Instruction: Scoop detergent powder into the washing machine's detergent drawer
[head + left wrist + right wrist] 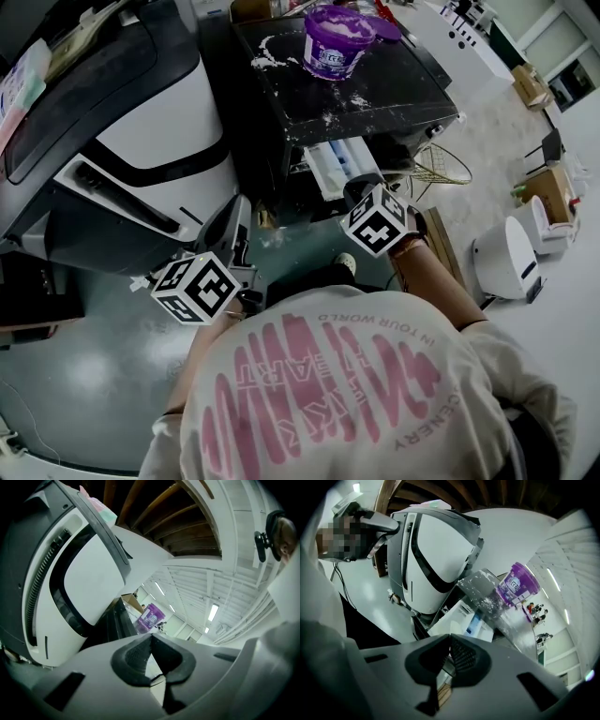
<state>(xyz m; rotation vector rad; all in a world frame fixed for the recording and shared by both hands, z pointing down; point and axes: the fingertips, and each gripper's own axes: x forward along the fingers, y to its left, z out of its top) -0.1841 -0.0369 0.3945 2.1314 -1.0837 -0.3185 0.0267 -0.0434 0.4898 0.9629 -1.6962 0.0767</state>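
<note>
Detergent drawer (339, 167) of white plastic, pulled open under the black washing-machine top (375, 94).
Head view: a round purple plastic detergent tub (337, 42) stands on the top amid spilled white powder (267, 52); the right gripper (364, 190) is just beside the drawer, the left gripper (232, 223) well apart at the left. Left gripper view: fingers (136, 656) closed, nothing between them. Right gripper view: fingers (464, 658) closed and empty, with the drawer ahead and the tub beyond.
</note>
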